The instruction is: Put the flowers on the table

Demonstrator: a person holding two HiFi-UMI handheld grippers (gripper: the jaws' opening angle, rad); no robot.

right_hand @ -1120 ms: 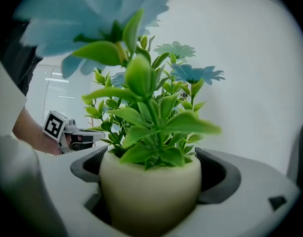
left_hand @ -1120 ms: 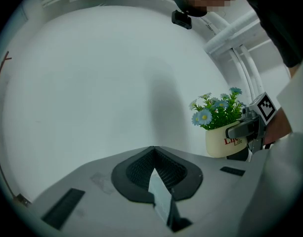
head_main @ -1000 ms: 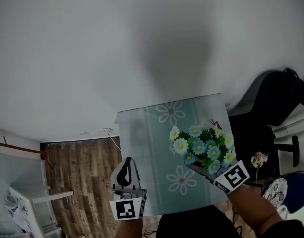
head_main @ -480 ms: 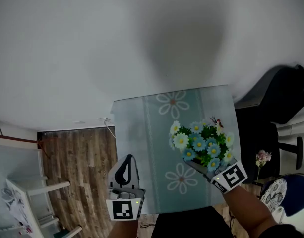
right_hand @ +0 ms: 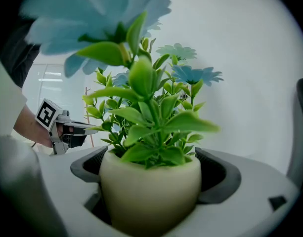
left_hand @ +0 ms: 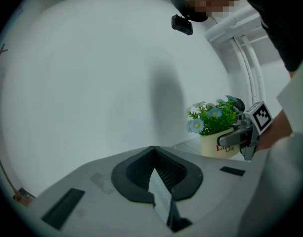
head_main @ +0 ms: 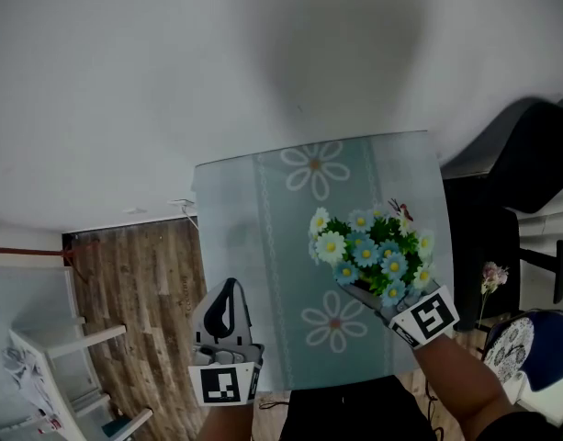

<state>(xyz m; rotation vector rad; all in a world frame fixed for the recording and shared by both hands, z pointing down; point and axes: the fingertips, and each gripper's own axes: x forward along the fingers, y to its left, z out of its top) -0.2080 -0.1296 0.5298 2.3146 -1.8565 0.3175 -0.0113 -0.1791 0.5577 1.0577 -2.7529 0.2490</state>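
The right tongs are clamped on a small, round, matte cream pot, with one dark ribbed pad against each side of its wall. The pot holds a bunch of artificial blue and white daisies with green leaves. The left gripper view shows red lettering on the pot's side.

The landmark is a small rectangular bench covered with a pale teal cloth printed with large white daisies. The daisies sit over the right half of the bench, nearer its front edge than its back. No view shows whether the pot's base touches the cloth.

The left tongs are closed with nothing between them, their dark pads meeting in a narrow V in the left gripper view. They are at the bench's front left corner, well apart from the pot, with their tips pointing toward the bench's far edge.

A brown wood-plank floor lies to the left of the bench, and a white metal rack stands on it farther left. A black office chair stands to the right of the bench. A thin stem with a pink blossom is just off the bench's front right corner. A plain white wall rises beyond the bench's far edge.
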